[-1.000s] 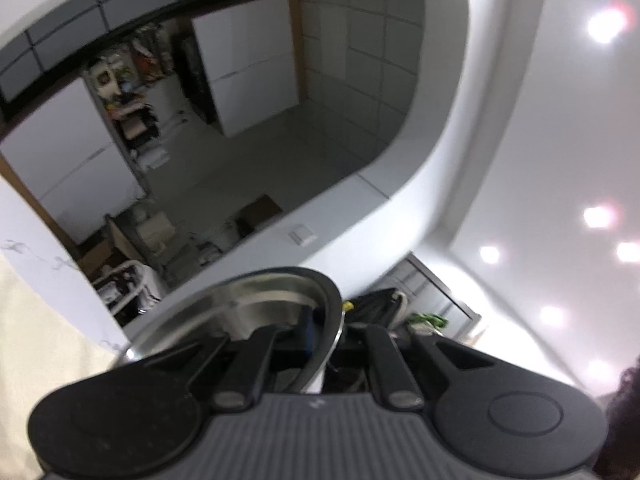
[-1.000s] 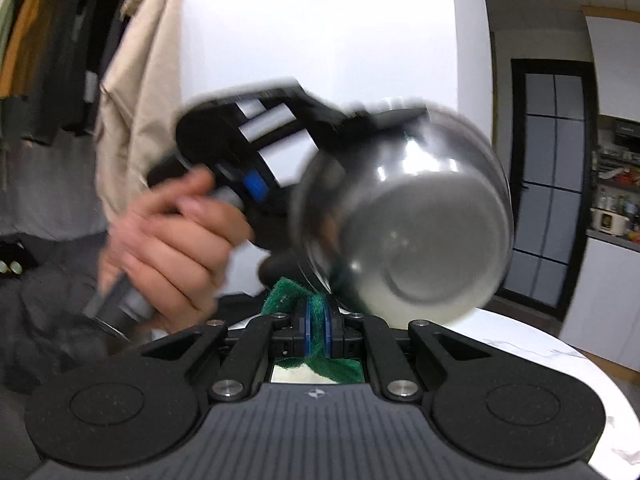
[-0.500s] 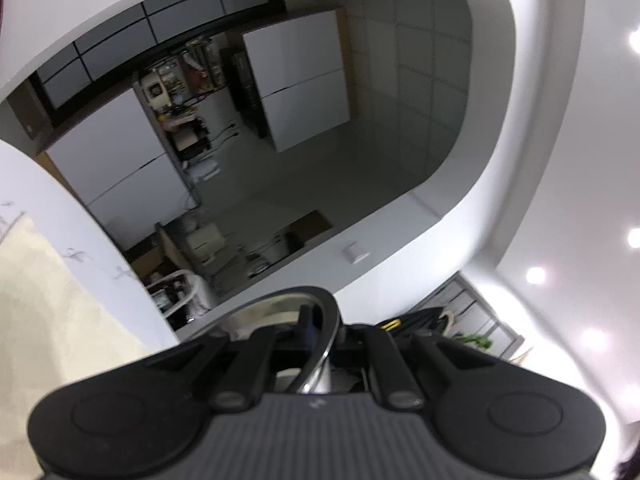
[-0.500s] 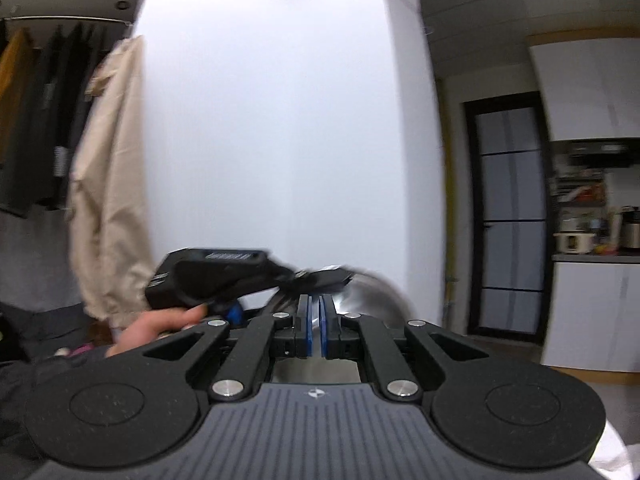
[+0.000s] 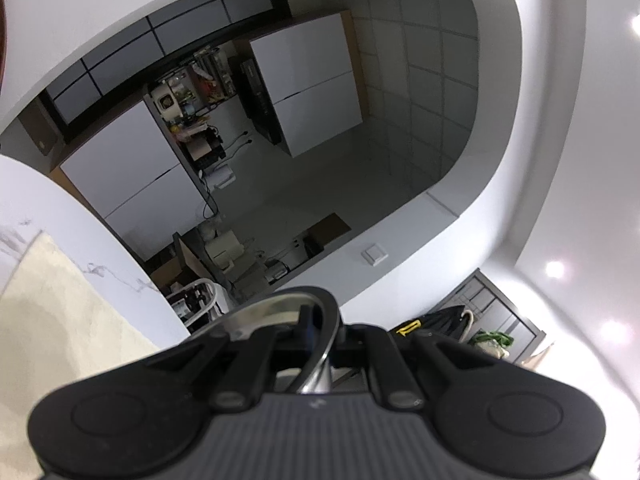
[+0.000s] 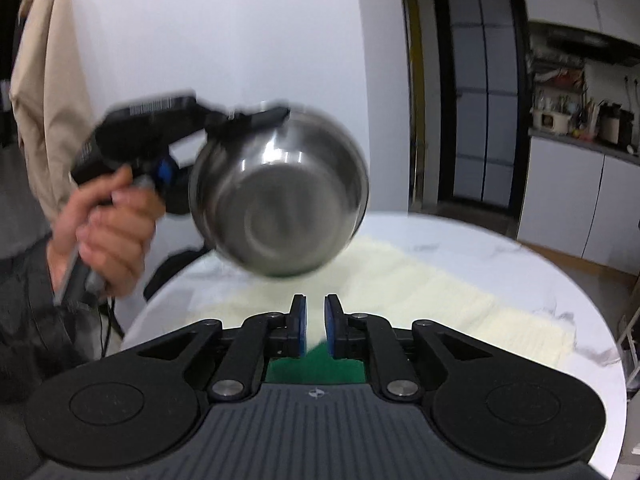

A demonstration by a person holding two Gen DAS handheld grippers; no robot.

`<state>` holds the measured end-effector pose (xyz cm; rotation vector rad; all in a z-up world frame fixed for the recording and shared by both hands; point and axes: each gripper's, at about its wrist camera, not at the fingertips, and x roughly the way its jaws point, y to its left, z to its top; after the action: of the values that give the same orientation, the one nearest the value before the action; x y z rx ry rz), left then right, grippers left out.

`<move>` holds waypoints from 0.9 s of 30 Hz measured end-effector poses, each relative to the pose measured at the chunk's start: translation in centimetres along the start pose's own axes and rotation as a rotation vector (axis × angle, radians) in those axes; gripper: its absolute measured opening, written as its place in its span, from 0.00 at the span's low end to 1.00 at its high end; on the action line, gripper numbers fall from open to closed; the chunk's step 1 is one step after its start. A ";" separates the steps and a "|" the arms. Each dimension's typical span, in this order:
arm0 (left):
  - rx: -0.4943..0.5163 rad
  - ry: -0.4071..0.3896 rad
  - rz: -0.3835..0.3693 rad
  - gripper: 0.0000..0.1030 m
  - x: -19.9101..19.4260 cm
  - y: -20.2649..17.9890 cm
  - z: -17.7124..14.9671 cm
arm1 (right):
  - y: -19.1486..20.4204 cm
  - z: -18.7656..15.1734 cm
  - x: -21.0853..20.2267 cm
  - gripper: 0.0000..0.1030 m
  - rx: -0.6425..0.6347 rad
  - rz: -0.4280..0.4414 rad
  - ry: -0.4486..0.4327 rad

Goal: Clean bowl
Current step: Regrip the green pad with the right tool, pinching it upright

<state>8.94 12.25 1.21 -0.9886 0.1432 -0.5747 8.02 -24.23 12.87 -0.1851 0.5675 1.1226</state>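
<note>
A steel bowl (image 6: pixel 280 200) hangs tilted in the air above the table, its outer bottom facing the right wrist camera. My left gripper (image 6: pixel 248 118) is shut on its upper rim, with a hand (image 6: pixel 108 232) on the handle. In the left wrist view the bowl's rim (image 5: pixel 280 304) runs between the fingertips of the left gripper (image 5: pixel 322 332). My right gripper (image 6: pixel 316 316) sits below and in front of the bowl, its jaws opening, the blue pads (image 6: pixel 300 328) apart. A green sponge (image 6: pixel 316 364) lies under them, its tip in the gap, not pressed.
A round white marble table (image 6: pixel 500 256) carries a cream cloth (image 6: pixel 420 292) beneath the bowl. A beige coat (image 6: pixel 44 80) hangs at the left. Kitchen cabinets and a cluttered counter (image 6: pixel 580 140) stand at the right, beside a dark glass door (image 6: pixel 480 92).
The right gripper has tipped down toward the table and its pads have parted, letting go of the green sponge. The bowl, still in the left gripper, is back in front of it.
</note>
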 end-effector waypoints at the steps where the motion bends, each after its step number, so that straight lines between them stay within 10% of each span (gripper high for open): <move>1: 0.001 0.001 0.000 0.06 -0.1 0.0 0.0 | 0.2 -0.2 0.2 0.54 -0.002 0.002 0.010; 18: 0.016 0.020 0.012 0.06 -0.1 0.3 -0.3 | 1.6 -1.2 4.6 0.68 0.001 -0.059 0.212; 23: 0.015 0.022 0.018 0.06 -0.2 0.5 -0.2 | 0.3 -0.9 5.1 0.18 0.018 -0.076 0.199; 27: 0.016 0.021 0.032 0.06 -0.3 0.6 -0.2 | -0.5 -0.9 5.1 0.14 0.014 -0.086 0.170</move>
<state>8.87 12.56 0.54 -0.9632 0.1722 -0.5566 9.75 -20.71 9.41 -0.2927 0.7120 1.0251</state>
